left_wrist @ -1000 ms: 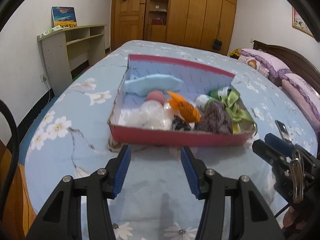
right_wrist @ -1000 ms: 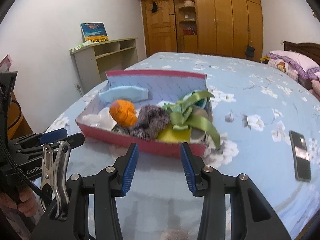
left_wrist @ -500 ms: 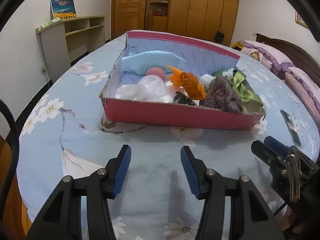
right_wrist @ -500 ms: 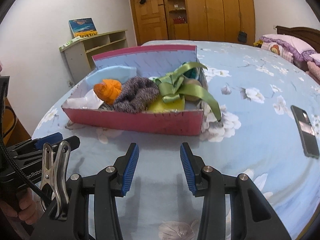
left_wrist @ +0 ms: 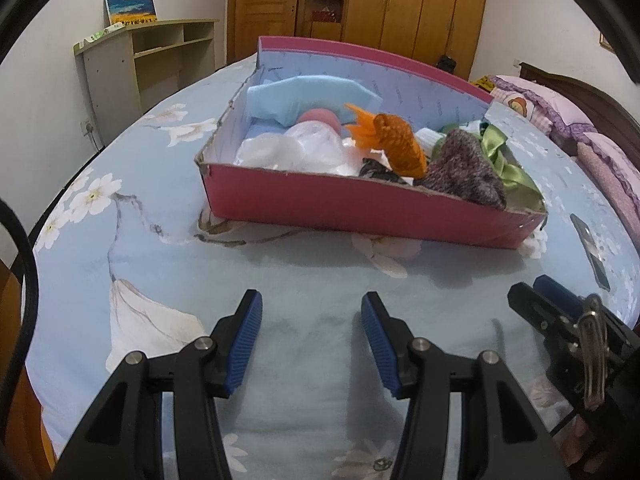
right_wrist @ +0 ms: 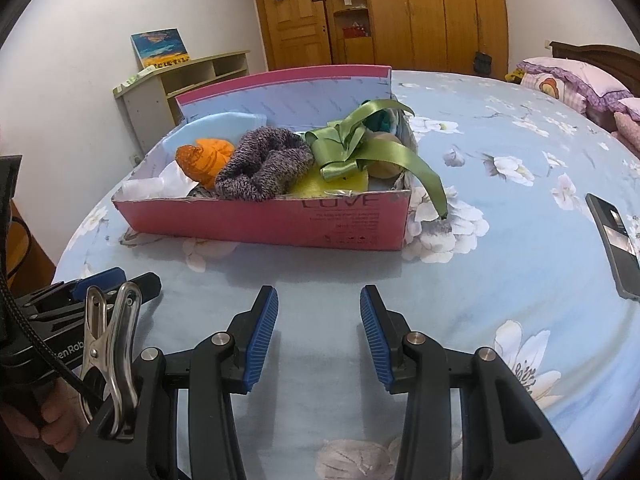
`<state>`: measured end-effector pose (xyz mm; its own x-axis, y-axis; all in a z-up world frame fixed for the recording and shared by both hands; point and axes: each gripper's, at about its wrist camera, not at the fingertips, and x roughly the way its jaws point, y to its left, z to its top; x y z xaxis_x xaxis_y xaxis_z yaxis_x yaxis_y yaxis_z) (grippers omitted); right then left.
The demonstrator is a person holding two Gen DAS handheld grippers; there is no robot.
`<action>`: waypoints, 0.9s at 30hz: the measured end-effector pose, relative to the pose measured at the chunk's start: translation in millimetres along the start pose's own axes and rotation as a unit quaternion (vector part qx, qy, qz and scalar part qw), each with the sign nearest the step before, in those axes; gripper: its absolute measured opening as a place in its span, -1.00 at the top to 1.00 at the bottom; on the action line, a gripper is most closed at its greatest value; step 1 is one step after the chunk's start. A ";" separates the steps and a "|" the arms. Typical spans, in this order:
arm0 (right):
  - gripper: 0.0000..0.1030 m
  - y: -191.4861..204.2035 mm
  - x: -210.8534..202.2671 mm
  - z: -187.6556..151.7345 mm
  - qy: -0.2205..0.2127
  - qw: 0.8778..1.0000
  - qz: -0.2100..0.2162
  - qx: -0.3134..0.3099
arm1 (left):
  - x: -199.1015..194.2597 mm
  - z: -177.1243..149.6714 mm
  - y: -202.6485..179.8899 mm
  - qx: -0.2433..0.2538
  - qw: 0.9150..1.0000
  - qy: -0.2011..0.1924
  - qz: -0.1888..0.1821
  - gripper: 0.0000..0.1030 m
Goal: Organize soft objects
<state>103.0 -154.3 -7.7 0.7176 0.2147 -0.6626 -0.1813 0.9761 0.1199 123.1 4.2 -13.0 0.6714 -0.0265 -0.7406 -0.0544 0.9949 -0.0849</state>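
Softness rules: with both the left gripper and right gripper spread empty, we would pinch the limp grey knit bundle, frame centre, by its raised fold.

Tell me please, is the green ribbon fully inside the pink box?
No. One tail of the green ribbon drapes over the pink box wall onto the bedspread.

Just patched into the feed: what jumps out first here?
A pink cardboard box on the floral bedspread, crammed with soft things: an orange knit piece, a grey woolly bundle, and a green satin ribbon spilling over its right end. A phone lies to the right; both grippers hover empty before the box.
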 end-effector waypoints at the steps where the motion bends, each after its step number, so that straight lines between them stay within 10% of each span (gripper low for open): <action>1: 0.14 -0.2 0.5 -0.4 0.000 1.000 -0.001 0.001 | 1.1 -0.7 0.7 -0.001 1.000 0.001 0.001 -0.06; 27: 0.14 -2.2 14.1 -9.6 0.025 1.000 -0.009 0.008 | 11.9 -6.6 6.7 -0.010 1.000 0.011 0.005 -0.16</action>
<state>107.1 -153.7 -24.4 0.6856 0.1964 -0.7010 -0.1586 0.9801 0.1194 125.9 9.9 -26.8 0.6550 -0.0187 -0.7554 -0.0764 0.9929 -0.0908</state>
